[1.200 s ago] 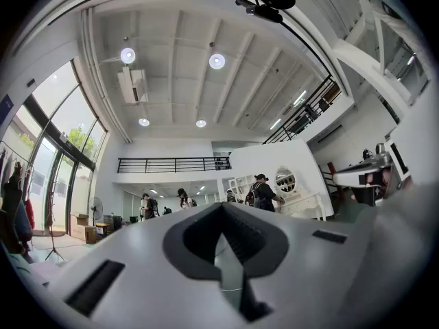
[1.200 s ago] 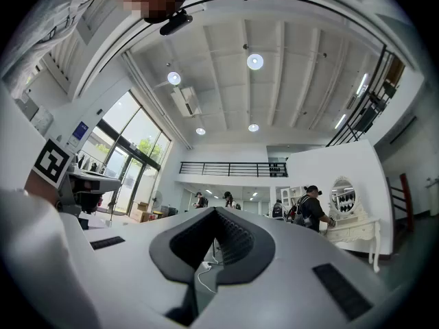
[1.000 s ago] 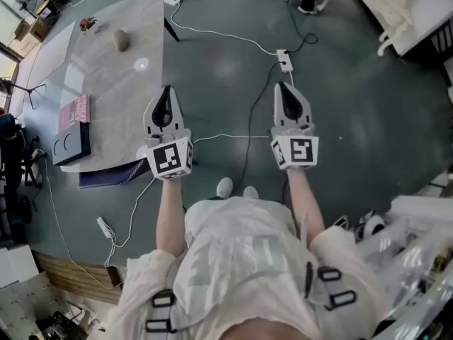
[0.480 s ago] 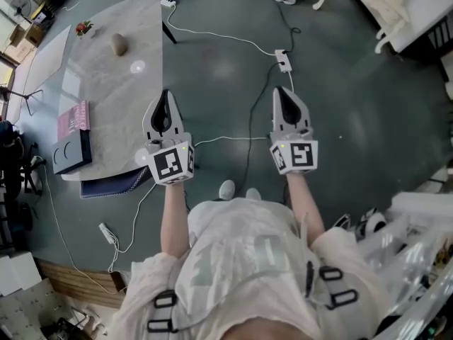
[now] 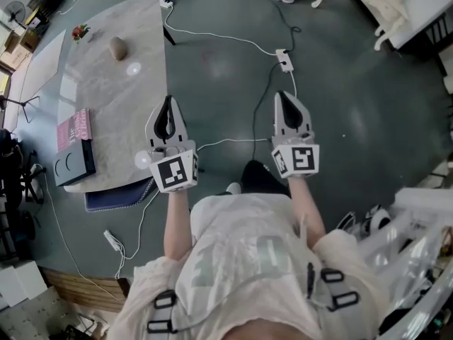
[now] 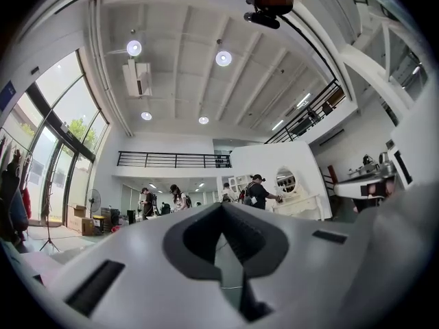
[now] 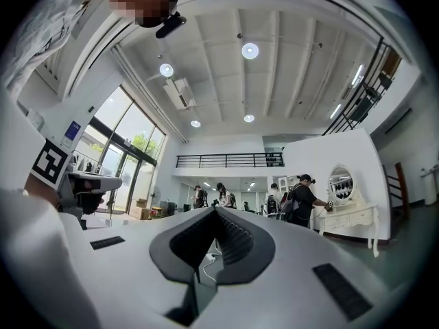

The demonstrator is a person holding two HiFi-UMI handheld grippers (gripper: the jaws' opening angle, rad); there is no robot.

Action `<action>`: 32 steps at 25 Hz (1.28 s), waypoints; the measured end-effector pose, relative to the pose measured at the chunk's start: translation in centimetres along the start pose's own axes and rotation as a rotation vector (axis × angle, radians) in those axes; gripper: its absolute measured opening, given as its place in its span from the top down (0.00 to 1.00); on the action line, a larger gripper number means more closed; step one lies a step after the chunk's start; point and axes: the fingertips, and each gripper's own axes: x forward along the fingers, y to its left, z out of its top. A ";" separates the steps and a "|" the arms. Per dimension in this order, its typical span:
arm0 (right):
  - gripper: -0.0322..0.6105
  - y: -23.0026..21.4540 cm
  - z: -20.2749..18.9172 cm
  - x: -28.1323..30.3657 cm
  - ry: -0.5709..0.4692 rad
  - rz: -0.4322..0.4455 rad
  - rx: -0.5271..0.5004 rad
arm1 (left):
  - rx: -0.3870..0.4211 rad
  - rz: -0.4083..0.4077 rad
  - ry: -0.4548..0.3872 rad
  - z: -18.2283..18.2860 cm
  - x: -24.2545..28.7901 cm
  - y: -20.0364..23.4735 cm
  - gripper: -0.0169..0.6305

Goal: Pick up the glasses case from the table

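a person with a tool in each hand is walking toward the marble surface point(image 5: 134, 112), which is sitting closer to the hands in the head view than it was 1 second ago. a dark shape point(image 5: 258, 177), probably a leg swinging forward, is showing where 2 pale shoes were. the left tool point(image 5: 168, 105) is now hanging over the surface's near right edge instead of just beside it. the right tool point(image 5: 284, 99) is hanging over bare floor, near a white cable point(image 5: 226, 37) and a power strip point(image 5: 284, 60). both tools are staying closed and empty, with the jaw tips meeting on nothing, and they are pointing out into the hall rather than down. the glasses case point(image 5: 71, 163), judged to be the flat black box at the surface's near left edge, is lying just beside a pink book point(image 5: 75, 127); its markings are too small to confirm this. a brown rounded object point(image 5: 117, 47) is sitting well apart at the far end. the approach is only getting under way, and the case is lying untouched, well to the left of both tools. a tool is likely needing to swing left, dip and open before any grasp
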 end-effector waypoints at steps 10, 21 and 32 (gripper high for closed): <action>0.95 -1.2 -1.6 5.3 -0.044 0.019 -0.005 | -0.043 0.016 -0.042 -2.4 4.9 0.7 0.97; 0.95 -6.8 -5.9 19.3 -0.042 0.064 0.011 | 0.045 0.093 -0.033 -4.3 19.1 3.8 0.97; 0.95 -13.8 -10.0 40.0 0.004 0.138 0.035 | 0.057 0.174 -0.077 -3.8 39.1 6.9 0.97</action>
